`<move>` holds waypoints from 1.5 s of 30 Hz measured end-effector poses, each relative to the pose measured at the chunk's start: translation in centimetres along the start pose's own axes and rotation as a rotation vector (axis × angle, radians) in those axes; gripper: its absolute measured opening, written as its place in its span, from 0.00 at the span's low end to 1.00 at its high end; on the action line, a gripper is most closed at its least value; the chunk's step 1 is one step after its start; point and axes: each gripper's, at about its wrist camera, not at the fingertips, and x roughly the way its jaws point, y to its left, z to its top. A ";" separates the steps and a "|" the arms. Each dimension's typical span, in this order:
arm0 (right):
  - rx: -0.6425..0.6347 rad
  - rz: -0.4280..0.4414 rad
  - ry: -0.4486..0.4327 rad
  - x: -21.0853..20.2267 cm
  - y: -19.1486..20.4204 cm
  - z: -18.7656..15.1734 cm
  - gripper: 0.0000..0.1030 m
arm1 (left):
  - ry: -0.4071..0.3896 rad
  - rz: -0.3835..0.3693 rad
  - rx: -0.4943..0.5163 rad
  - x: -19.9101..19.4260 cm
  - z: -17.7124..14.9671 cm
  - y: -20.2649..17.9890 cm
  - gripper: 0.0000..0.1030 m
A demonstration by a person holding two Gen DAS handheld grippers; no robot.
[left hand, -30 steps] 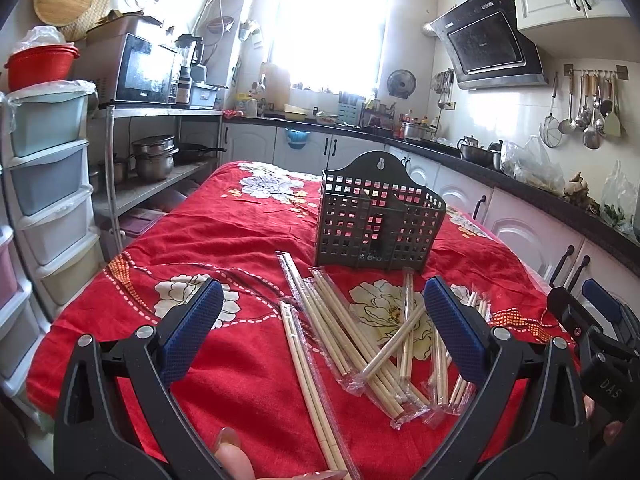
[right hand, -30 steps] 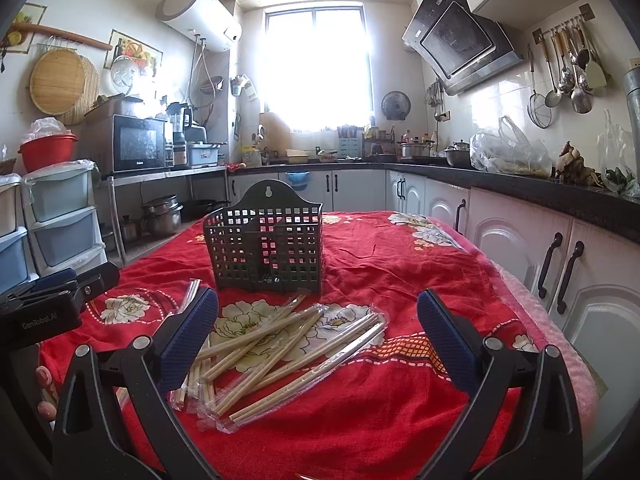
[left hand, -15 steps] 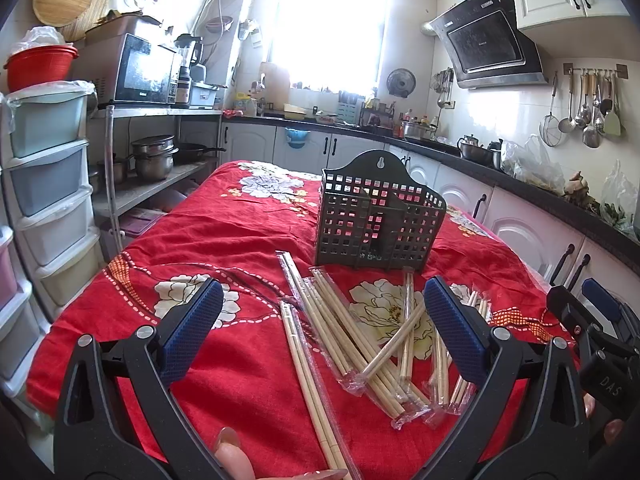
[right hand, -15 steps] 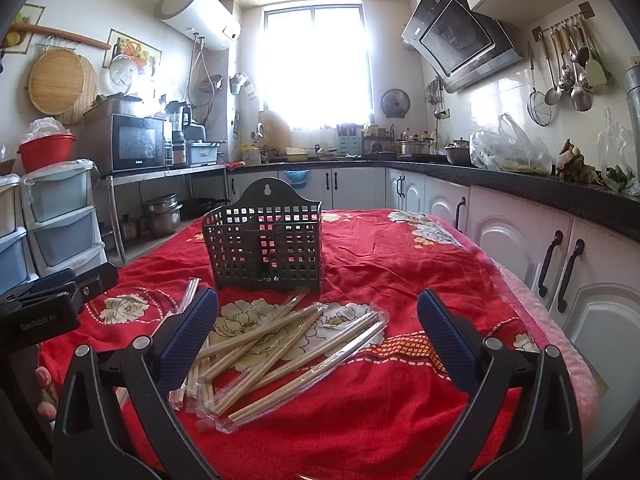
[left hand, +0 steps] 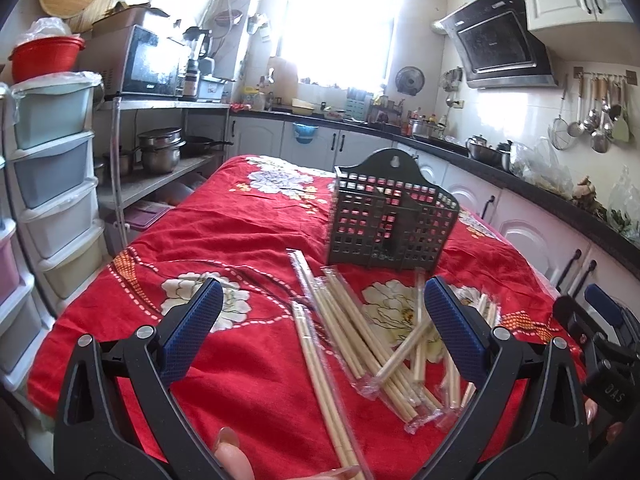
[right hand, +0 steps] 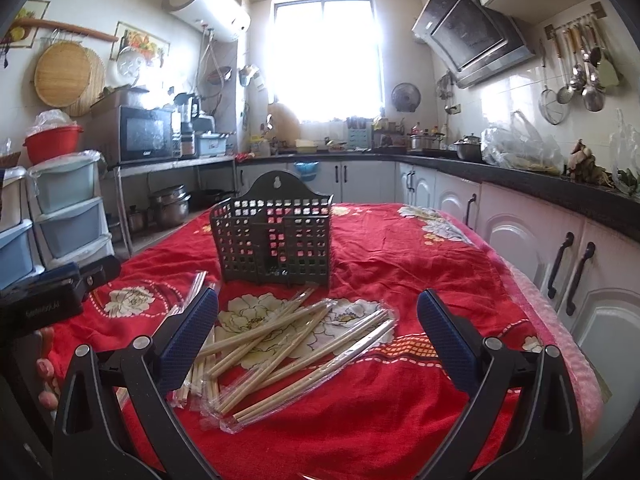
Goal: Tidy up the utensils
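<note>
A dark grey perforated utensil holder (left hand: 390, 226) stands upright on the red flowered tablecloth (left hand: 224, 236); it also shows in the right wrist view (right hand: 274, 240). In front of it lies a loose pile of wooden chopsticks in clear plastic sleeves (left hand: 360, 340), also seen in the right wrist view (right hand: 292, 344). My left gripper (left hand: 324, 332) is open and empty, hovering above the near end of the pile. My right gripper (right hand: 318, 330) is open and empty, over the pile. Each gripper's body shows at the edge of the other's view (left hand: 600, 344) (right hand: 52, 296).
Stacked plastic drawers (left hand: 52, 184) and a metal shelf with pots (left hand: 160, 152) stand to the left. White cabinets under a dark counter (right hand: 540, 220) run along the right and the back. The table's right edge (right hand: 560, 320) is close to the cabinets.
The left wrist view has shifted slightly and shows motion blur on the holder and chopsticks. The right gripper has hardly moved. Both stay open.
</note>
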 end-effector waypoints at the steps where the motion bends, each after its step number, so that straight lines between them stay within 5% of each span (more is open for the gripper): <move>1: -0.004 0.008 0.009 0.3 0.1 0.1 0.94 | 0.005 0.006 -0.009 0.2 0.1 0.3 0.90; 15: -0.046 0.110 0.200 5.2 1.8 1.1 0.94 | 0.105 0.009 -0.078 3.5 2.4 3.8 0.90; 32: 0.011 0.107 0.405 12.4 0.5 1.3 0.93 | 0.270 -0.037 -0.023 10.6 5.5 3.4 0.90; 45: 0.127 0.138 0.569 18.7 -2.0 0.8 0.56 | 0.415 -0.094 -0.051 16.6 5.9 3.8 0.89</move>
